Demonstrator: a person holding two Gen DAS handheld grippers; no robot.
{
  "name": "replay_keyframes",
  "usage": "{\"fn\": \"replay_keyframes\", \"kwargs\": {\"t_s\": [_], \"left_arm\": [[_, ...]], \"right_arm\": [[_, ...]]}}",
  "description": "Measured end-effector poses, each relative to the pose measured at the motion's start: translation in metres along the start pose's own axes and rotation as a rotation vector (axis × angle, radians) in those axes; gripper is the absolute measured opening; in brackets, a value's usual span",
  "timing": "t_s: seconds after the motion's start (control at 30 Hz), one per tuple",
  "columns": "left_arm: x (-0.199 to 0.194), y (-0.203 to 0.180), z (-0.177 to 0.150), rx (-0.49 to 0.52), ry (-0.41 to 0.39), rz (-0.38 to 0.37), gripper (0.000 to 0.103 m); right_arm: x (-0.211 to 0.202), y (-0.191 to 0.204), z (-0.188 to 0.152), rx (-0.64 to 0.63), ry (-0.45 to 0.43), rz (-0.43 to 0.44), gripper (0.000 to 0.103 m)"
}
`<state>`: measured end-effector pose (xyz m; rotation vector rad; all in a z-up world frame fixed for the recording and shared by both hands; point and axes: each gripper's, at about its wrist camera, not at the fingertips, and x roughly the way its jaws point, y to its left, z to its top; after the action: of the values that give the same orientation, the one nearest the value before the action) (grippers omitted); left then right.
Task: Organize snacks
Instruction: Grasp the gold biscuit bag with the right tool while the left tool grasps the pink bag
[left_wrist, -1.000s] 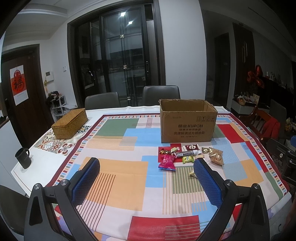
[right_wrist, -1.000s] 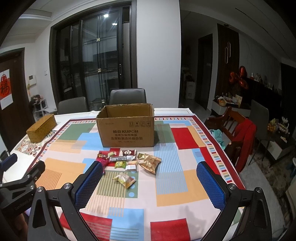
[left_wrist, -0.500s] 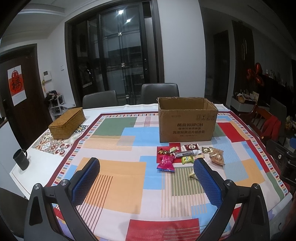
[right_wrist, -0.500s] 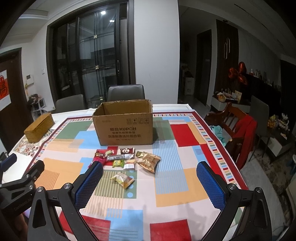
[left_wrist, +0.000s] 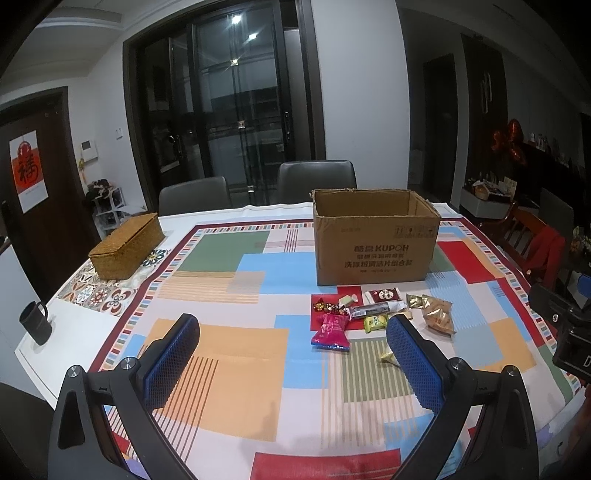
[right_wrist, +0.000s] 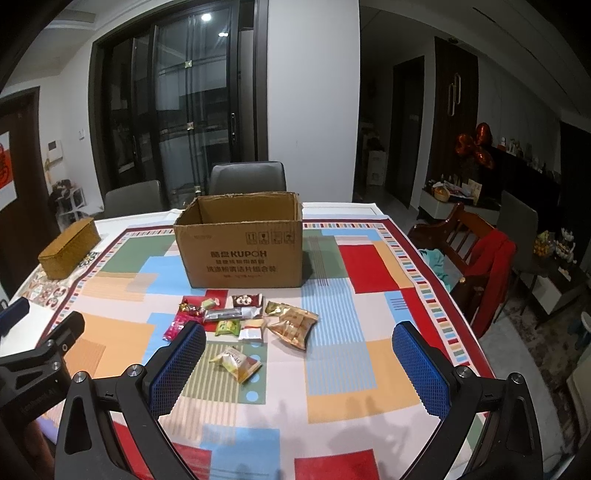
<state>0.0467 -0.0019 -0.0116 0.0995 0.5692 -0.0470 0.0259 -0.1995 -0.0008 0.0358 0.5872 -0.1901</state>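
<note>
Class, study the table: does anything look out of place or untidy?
Yes. The snack packets lie loose on the tablecloth in front of the open cardboard box, and one yellow packet sits apart, nearer the camera.

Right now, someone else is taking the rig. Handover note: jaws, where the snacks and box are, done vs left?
Left gripper: jaws wide open, holding nothing, above the tablecloth, short of the snacks.
Right gripper: jaws wide open, holding nothing, also short of the pile.
Cardboard box: upright, top open, mid-table; its floor is hidden, so contents unknown.
Snacks: loose cluster in front of the box, including pink packet, green packet, brown bag, and yellow packet lying nearest the grippers.
Done: nothing visibly packed.
Left: presumably pick up every snack and put it in the box.
</note>
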Motion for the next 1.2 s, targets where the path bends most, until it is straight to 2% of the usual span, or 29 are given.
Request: {"fn": "replay_keyframes", "kwargs": {"t_s": [0.57, 1.03, 1.2], "left_arm": [[0.054, -0.006, 0.005, 0.017, 0.04, 0.023, 0.103], [0.125, -0.023, 0.002, 0.038, 0.078, 0.05, 0.103], [0.149, -0.028, -0.003, 0.037, 0.119, 0.047, 0.103]], "right_arm": [[0.056, 0.004, 0.013, 0.012, 0.043, -0.022, 0.103], [0.123, 0.0, 0.013, 0.032, 0.113, -0.07, 0.103], [0.146, -0.003, 0.012, 0.045, 0.16, -0.082, 0.103]]}}
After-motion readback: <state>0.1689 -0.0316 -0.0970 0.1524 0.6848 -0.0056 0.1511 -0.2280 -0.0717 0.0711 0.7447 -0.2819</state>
